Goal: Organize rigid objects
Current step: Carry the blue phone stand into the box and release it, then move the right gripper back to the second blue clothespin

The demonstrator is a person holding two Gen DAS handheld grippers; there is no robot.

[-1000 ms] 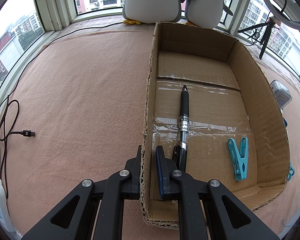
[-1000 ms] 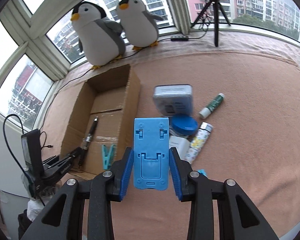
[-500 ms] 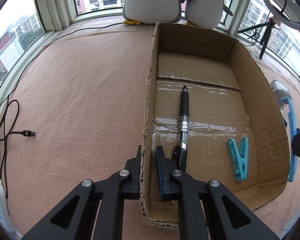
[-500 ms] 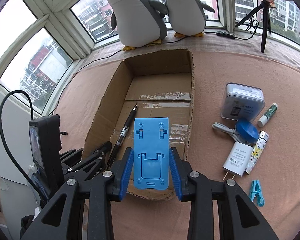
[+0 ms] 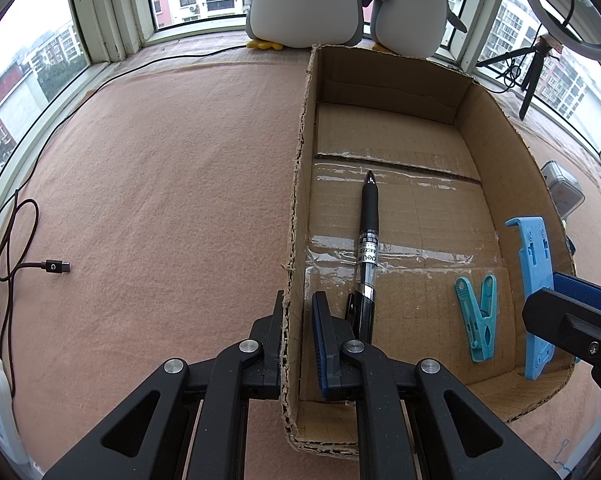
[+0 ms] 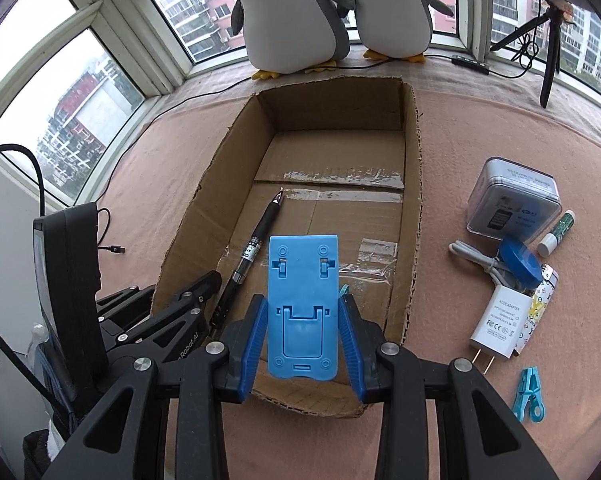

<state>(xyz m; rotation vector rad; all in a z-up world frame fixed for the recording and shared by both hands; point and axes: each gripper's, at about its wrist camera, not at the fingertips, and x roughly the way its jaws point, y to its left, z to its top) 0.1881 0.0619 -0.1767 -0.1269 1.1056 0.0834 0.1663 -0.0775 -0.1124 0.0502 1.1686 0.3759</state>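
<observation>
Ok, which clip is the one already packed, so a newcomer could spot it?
Find the open cardboard box in front of the two plush penguins. On its floor, right of the black pen, lies a teal clothespin. Its twin lies outside on the pink cloth, near the white charger.

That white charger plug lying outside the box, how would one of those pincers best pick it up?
Judging by its pose, from above. The charger lies flat with its prongs toward the camera and its cable running off the far end. Close the fingers across the two long, flat sides of the body, mid-length. The patterned tube lies against its right side, so that finger has little room.
</observation>
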